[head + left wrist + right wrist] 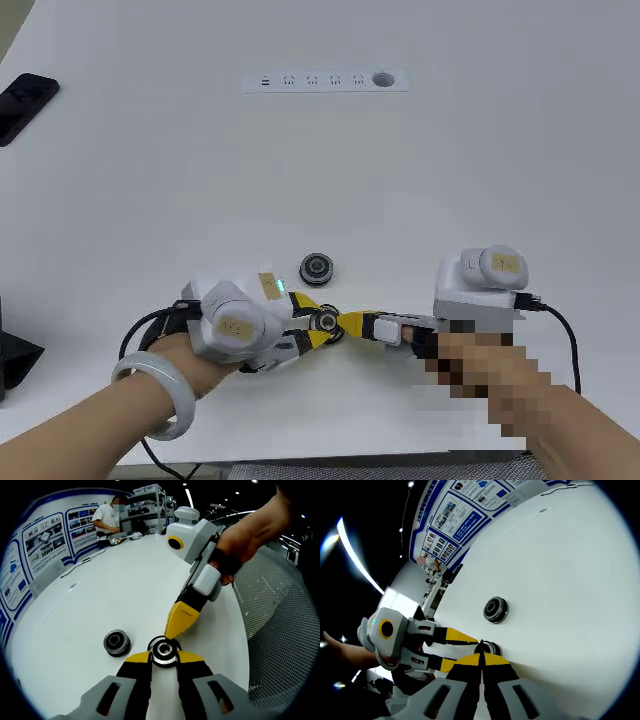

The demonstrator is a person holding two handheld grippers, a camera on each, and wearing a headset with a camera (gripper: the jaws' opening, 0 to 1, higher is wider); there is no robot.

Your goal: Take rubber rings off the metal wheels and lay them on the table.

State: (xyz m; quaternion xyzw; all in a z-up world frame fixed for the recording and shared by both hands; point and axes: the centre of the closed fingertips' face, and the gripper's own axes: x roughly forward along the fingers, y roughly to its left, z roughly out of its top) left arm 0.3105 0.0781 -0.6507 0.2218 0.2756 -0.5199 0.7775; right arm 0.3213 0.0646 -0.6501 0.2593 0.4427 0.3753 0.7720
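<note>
A metal wheel with a black rubber ring around it is clamped between the yellow jaws of my left gripper, just above the table. In the head view that wheel sits between the two grippers, with the left gripper coming in from the left. My right gripper is shut, its tips pinching the rim of the rubber ring. From the left gripper view, the right gripper meets the wheel's far edge. A second ringed wheel lies flat on the table beyond.
The white table stretches away, with a white power strip at the back and a black phone at the far left. A dark object sits at the left edge. A person stands at a distant bench.
</note>
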